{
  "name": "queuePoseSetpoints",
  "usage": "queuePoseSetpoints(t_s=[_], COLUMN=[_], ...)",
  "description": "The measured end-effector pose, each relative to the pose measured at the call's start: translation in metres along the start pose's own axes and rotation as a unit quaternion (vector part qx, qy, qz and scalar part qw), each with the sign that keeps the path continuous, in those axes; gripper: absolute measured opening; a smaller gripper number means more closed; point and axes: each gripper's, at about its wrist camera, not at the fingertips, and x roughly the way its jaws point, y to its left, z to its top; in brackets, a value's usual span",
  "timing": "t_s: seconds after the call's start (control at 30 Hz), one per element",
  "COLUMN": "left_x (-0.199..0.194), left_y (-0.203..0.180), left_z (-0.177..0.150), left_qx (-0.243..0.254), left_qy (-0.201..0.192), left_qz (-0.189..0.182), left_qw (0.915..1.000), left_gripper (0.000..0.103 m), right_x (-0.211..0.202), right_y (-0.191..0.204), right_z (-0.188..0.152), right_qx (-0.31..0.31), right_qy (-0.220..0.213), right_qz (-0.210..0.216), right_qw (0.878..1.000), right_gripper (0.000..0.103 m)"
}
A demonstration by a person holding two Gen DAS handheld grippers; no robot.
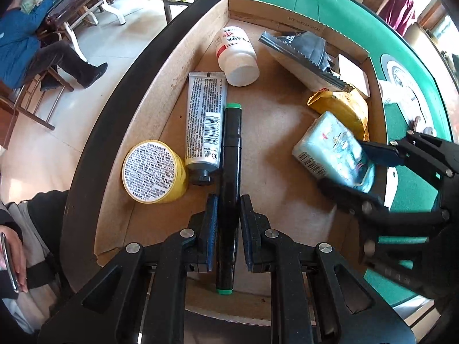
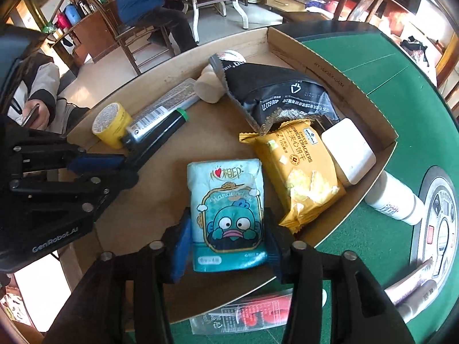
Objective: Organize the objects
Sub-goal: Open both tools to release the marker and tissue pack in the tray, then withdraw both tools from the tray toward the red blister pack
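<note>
In the box [image 1: 160, 120], the marker [image 1: 229, 177] points straight away from the left hand-held gripper [image 1: 228, 223] clamping it, while the right hand-held gripper [image 2: 229, 243], half open, straddles the tissue pack [image 2: 226, 209].

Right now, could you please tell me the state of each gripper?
Left gripper: shut on the black marker.
Right gripper: around the tissue pack; whether it grips it cannot be told.

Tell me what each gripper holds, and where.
Left gripper is shut on the black marker near its lower end. Right gripper straddles the tissue pack at its lower end; jaws apart, grip uncertain.
</note>
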Motion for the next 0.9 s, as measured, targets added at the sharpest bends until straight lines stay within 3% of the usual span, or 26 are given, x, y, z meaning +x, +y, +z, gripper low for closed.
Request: queuePoseSetpoints(t_s=[0.17,0.33,0.47,0.9], left_x=[-0.002,-0.007,-0.014,-0.044], left_y=[-0.003,-0.013,-0.024,-0.07], left_z=[-0.004,-0.013,-0.021,-0.047], left_qx=[-0.011,-0.026,-0.024,-0.014], left_qy=[0.002,0.003,0.001,-0.012], left_qz=[0.004,-0.008,-0.005,-0.011], left_qw=[0.9999,0.9996,0.9997,0.9998], left_gripper=[0.017,0.049,0.05,0.055], right_x=[-0.019,-0.049,-0.072,-0.099], right_y=[-0.006,-0.001,-0.004,-0.062], right_z=[-0.011,-0.025,-0.041,-0.128], right_qx=[-0.005,-0.015,-0.012,0.075], right_qy=[-0.015,-0.04,-0.054,-0.04], right_qz=[0.004,-0.003,-0.008,-0.017], right_qw=[1.0,0.999,0.998,0.996], right_gripper=[0.06,0.069,0.077,0.08])
